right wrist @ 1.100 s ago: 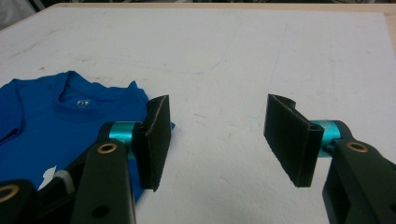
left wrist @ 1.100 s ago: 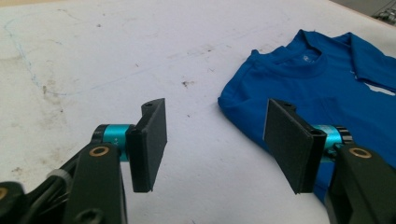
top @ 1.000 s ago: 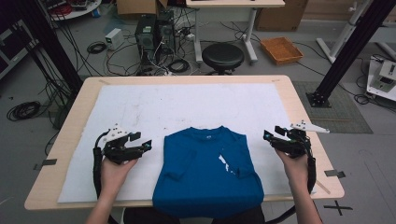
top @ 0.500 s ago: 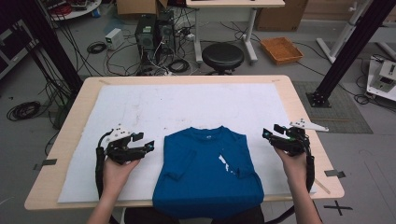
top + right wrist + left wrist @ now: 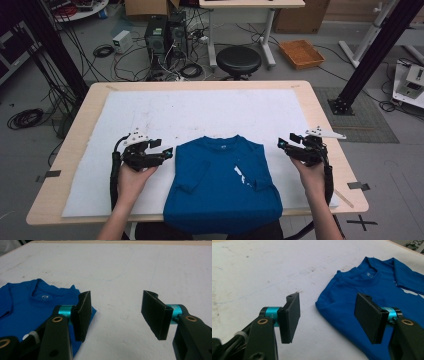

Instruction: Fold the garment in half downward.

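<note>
A blue T-shirt (image 5: 222,185) lies flat at the front middle of the white mat, its sleeves folded in and its hem hanging over the table's front edge. My left gripper (image 5: 169,150) hovers just left of the shirt's shoulder, pointing at it, jaws open and empty. In the left gripper view the left gripper (image 5: 328,300) frames the shirt's collar and shoulder edge (image 5: 352,290). My right gripper (image 5: 282,145) is held off the shirt's right shoulder, open and empty. In the right gripper view the right gripper (image 5: 117,296) has bare mat between its jaws and the shirt (image 5: 27,302) to the left.
A white mat (image 5: 200,112) covers most of the wooden table (image 5: 320,110). A black stool (image 5: 238,60) stands past the far edge, among computers and cables on the floor. A black frame post (image 5: 367,55) rises at the right.
The left gripper has edged a little to the right, toward the shirt. The right gripper has stayed almost still. Both stay open.
</note>
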Tool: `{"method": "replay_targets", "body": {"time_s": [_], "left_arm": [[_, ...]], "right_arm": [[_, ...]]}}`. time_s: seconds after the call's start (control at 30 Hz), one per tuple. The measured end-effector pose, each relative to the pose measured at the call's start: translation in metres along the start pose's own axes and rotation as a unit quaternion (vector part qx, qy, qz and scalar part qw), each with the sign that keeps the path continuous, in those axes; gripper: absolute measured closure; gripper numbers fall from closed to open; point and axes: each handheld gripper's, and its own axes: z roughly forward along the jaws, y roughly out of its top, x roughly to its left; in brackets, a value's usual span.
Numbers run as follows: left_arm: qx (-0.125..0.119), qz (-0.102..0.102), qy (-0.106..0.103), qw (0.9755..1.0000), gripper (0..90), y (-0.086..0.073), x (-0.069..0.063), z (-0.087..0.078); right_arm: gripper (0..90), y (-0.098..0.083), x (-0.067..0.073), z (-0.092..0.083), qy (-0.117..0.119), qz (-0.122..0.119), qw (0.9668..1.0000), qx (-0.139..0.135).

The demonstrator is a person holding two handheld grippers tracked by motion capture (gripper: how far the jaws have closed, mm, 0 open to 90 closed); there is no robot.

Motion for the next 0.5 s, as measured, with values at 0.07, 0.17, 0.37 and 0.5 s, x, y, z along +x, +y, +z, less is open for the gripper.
{"method": "replay_targets", "body": {"time_s": [0.07,0.17,0.37,0.5], "left_arm": [[0.002,0.001,-0.003,1.0,37.6,0.002,-0.001,0.003],[0.012,0.001,-0.008,0.9999,37.7,0.005,-0.002,0.008],[0.019,-0.012,-0.015,0.9996,38.3,0.009,-0.001,0.022],[0.035,-0.022,-0.015,0.999,40.0,0.01,0.001,0.032]], "right_arm": [[41.6,0.001,0.002,0.001,0.004,-0.003,1.0,0.0],[42.7,0.002,0.005,0.006,0.009,-0.009,0.9999,0.004],[46.0,0.007,0.016,0.023,0.022,-0.025,0.9993,0.018],[50.0,0.009,0.025,0.038,0.027,-0.043,0.9981,0.035]]}}
